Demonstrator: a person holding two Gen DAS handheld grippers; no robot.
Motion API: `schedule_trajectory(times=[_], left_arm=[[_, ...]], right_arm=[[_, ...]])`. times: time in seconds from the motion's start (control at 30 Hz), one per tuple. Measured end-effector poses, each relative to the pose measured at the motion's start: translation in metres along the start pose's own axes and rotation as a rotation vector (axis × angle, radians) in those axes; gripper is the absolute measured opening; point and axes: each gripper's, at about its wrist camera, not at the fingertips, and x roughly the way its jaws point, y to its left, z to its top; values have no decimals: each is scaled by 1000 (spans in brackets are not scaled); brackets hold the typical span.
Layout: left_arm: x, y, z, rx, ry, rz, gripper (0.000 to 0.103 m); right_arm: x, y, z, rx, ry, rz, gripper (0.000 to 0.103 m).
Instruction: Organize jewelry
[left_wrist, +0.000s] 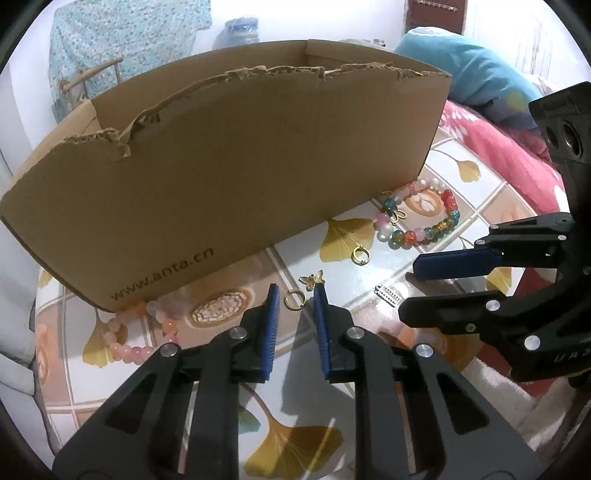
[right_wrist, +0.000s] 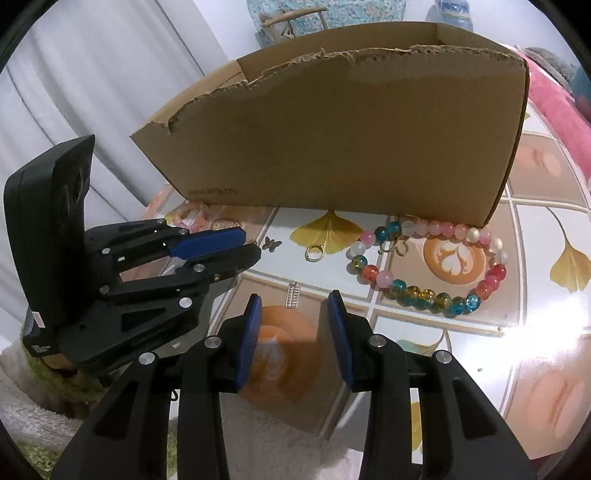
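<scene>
Left gripper (left_wrist: 295, 291): blue-padded jaws stand narrowly apart, low over the table, nothing pinched; a small gold ring (left_wrist: 294, 299) lies in the gap at their tips.
Right gripper (right_wrist: 295, 301): jaws moderately apart, empty, hovering above a small silver rectangular charm (right_wrist: 293, 295).
Gold butterfly charm (left_wrist: 312, 279): just beyond the left tips.
Second gold ring (left_wrist: 360, 255): farther off, near the box.
Multicoloured glass-bead bracelet (right_wrist: 424, 291): right side, against the box's near wall.
Pink bead bracelet (left_wrist: 136, 332): left, at the box's near corner.
Torn brown cardboard box (left_wrist: 221, 166): far side of the leaf-patterned tabletop (left_wrist: 443, 177).
</scene>
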Motion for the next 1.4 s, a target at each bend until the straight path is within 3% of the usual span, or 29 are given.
schedule_trajectory(times=[0.1,0.33,0.67,1.03,1.4], left_arm=[[0,0,-1,8,-5,-1,10],[0,1,-2,7,-8,-8,9],[-4,3,-7,-12,-1,2,9],[-4,2,-7,-19,-9,-5,9],[-6,4,-8,-17,-10,-5,9]], right_arm=[[0,3,-1,-19,-8,-19,37],[1,11,-2,-55,-20,-43,36],[16,27,1,-89,-2,-130,18],[34,44,10,-130,56,-222,6],[38,46,15,-104,85,-220,6]])
